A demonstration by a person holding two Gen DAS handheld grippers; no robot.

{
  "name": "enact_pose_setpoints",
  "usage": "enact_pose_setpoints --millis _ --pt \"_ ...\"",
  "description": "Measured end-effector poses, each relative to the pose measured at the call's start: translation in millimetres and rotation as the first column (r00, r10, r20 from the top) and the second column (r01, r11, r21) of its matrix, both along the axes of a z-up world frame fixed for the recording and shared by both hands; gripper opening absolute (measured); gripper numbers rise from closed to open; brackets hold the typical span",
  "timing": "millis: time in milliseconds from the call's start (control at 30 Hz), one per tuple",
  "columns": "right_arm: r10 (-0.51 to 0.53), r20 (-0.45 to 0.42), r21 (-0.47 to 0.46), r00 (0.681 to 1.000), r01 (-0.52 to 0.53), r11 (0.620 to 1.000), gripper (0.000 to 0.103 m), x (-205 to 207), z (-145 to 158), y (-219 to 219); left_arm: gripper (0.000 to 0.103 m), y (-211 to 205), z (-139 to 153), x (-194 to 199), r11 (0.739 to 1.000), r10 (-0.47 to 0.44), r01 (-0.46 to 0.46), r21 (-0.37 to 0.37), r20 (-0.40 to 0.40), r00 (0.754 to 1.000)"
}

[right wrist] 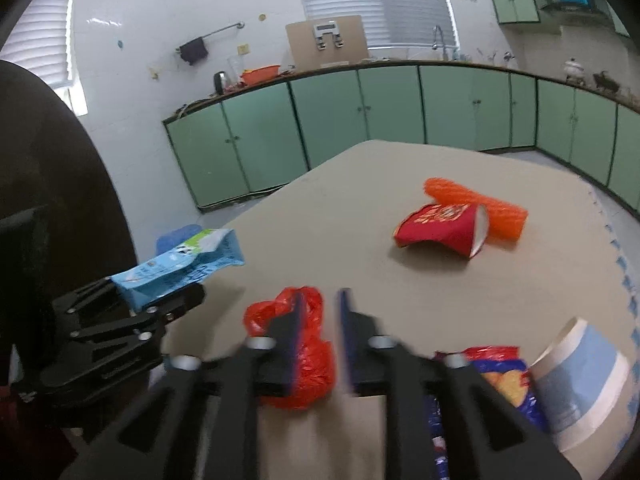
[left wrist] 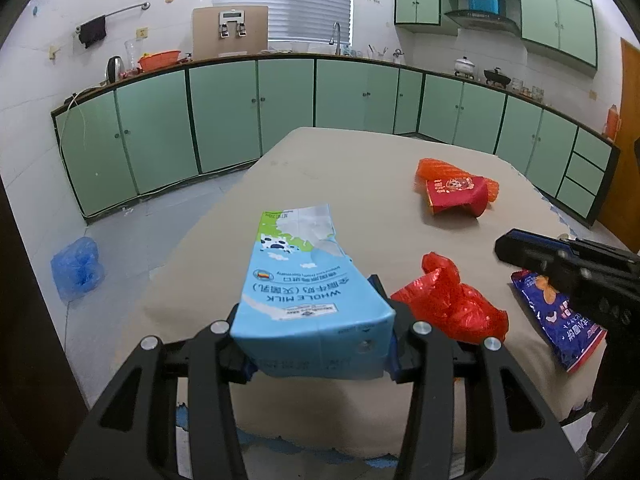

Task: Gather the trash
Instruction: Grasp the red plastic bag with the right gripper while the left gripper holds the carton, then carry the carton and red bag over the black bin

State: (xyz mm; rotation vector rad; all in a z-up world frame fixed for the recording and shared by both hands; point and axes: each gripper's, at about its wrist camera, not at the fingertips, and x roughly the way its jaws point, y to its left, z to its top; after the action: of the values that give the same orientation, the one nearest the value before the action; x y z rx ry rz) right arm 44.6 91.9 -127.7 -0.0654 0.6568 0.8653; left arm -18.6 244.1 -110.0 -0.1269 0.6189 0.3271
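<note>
Left gripper (left wrist: 312, 344) clamps the milk carton (left wrist: 304, 280); right gripper (right wrist: 320, 344) hangs part-open, empty, over the red bag (right wrist: 304, 344). Next, close on it.

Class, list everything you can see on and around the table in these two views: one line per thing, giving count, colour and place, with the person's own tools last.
milk carton: one, light blue and white, clamped in the left tool above the table's near left edge
red plastic bag: one, red, crumpled on the near table
snack packet: one, dark blue, near right of the table
paper cup: one, red, crushed, lying at mid table
orange mesh: one, orange, just behind that cup
paper tub: one, white and pale blue, near right edge
table: one, beige
blue bag: one, blue, on the floor left
left hand-held gripper: black, shut on the carton
right hand-held gripper: black, open, above the red bag
</note>
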Motion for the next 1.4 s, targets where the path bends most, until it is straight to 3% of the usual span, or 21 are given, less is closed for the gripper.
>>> enact_pose_setpoints --millis 33,67,267,400,433,467,700,900,1067,1300,1400 --pt "0.010 0.004 0.000 1.000 -0.010 1.000 0.043 -2 -1 3 0.044 1 0 -1 1.000 0.003 -0.003 0.001 0.000 1.000" --pt "0.025 0.006 -0.003 1.000 -0.025 1.000 0.047 -5 -2 7 0.044 2 -1 -2 1.000 0.006 -0.006 0.003 -0.001 1.000" --pt "0.065 -0.019 -0.062 0.998 -0.066 0.996 0.062 -13 -20 32 0.044 12 -7 -10 0.999 0.036 -0.036 0.002 -0.020 0.999" --pt "0.065 -0.043 -0.119 0.997 -0.070 0.990 0.061 -11 -38 42 0.044 18 -12 -13 0.998 0.054 -0.054 -0.011 -0.027 0.998" --pt "0.069 -0.051 -0.122 0.996 -0.075 0.990 0.045 -10 -41 42 0.044 18 -12 -13 0.998 0.055 -0.055 -0.013 -0.026 0.998" --pt "0.077 -0.058 -0.112 0.995 -0.083 0.990 0.042 -9 -41 40 0.044 18 -11 -14 0.998 0.054 -0.054 -0.013 -0.025 0.998" --pt "0.023 -0.001 -0.048 1.000 -0.023 0.999 0.040 -5 -13 15 0.044 6 0 -5 1.000 0.006 -0.006 -0.013 0.008 1.000" --pt "-0.098 0.059 0.001 0.993 0.098 0.995 0.040 5 20 -35 0.044 -28 21 20 0.995 -0.096 0.096 -0.003 0.060 0.994" --pt "-0.232 0.087 0.036 0.969 0.229 0.973 0.040 16 40 -91 0.044 -77 36 48 0.976 -0.218 0.219 0.006 0.107 0.970" --pt "-0.423 0.124 0.059 0.897 0.419 0.906 0.040 20 59 -186 0.044 -157 45 86 0.926 -0.373 0.378 -0.002 0.151 0.915" --pt "-0.497 0.131 0.060 0.858 0.493 0.868 0.040 19 63 -226 0.044 -198 46 100 0.891 -0.447 0.453 -0.002 0.161 0.880"
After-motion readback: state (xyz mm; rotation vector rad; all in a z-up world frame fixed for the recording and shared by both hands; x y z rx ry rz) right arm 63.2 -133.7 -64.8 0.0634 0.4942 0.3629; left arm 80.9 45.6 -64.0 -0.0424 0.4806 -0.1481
